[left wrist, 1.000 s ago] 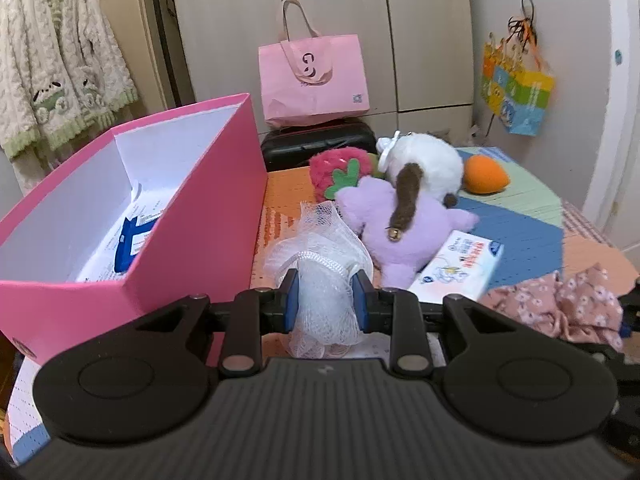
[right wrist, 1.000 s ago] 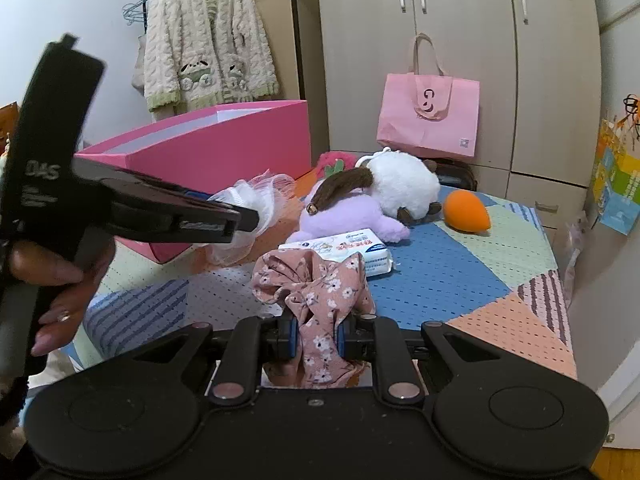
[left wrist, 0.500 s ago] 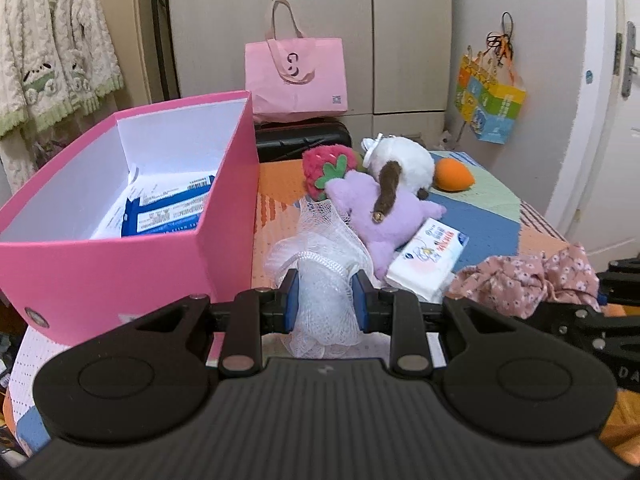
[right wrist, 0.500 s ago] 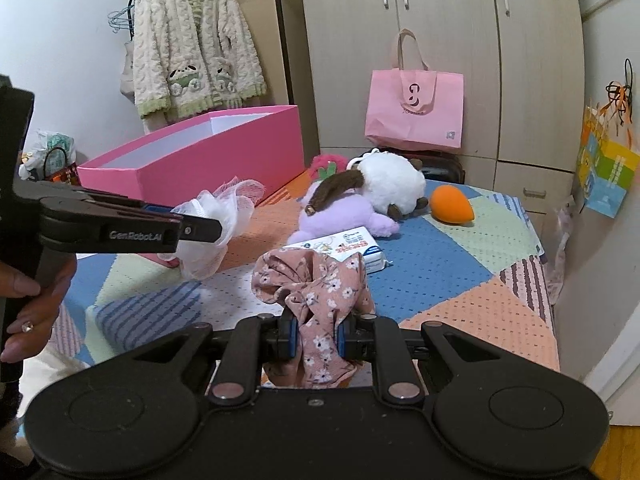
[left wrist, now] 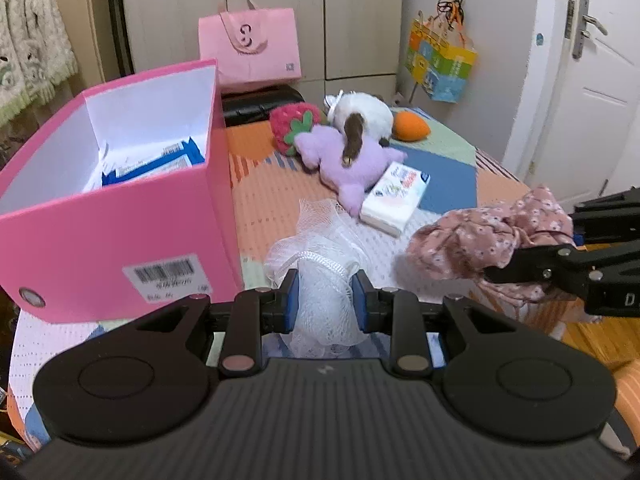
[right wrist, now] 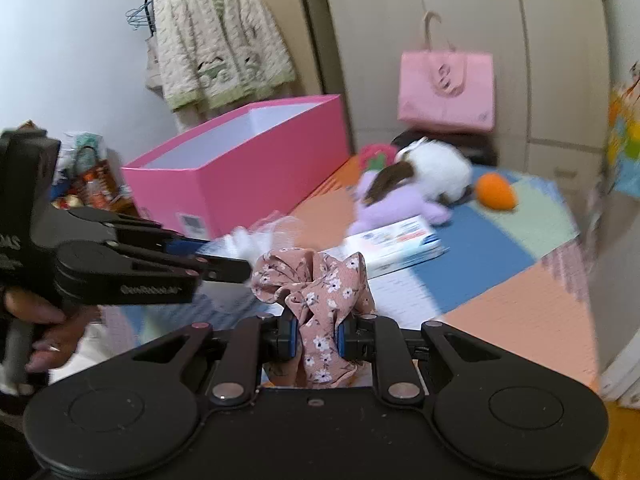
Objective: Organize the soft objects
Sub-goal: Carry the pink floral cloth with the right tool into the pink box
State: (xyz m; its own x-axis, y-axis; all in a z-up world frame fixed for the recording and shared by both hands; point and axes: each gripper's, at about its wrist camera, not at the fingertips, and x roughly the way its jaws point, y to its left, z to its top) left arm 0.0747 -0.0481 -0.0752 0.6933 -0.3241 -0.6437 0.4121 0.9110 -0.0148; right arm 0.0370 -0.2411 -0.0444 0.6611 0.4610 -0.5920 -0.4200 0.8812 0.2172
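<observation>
- Worktop point(left wrist: 448, 184) w/ patchwork cover (orange, blue, green, white panels) carries everything here.
- Pink box point(left wrist: 120, 224), open top, sits on the worktop's left side in the left wrist view; white inside, blue-and-white packets in it, barcode label on its near wall.
- Pink tote bag point(left wrist: 250, 48) stands behind, against the cupboard doors; not on the worktop.
- Plush toys in a cluster past the box: purple plush point(left wrist: 352, 164) lying flat, white plush point(left wrist: 366, 114) touching it behind, strawberry plush point(left wrist: 292, 128) at its left, orange plush point(left wrist: 410, 128) just beside the white one.
- Tissue pack point(left wrist: 394, 198) lies against the purple plush's near edge.
- Left gripper point(left wrist: 325, 300): jaws closed on white mesh sponge point(left wrist: 320, 256); sponge bulges above & below the pads, held just right of the box's near corner.
- Right gripper point(right wrist: 317, 338): jaws clamped on floral scrunchie point(right wrist: 316, 280); fabric fans out above the pads, lifted off the worktop, near the sponge.
- Hand point(right wrist: 44, 332) wraps the left gripper's handle, seen from the right wrist.
</observation>
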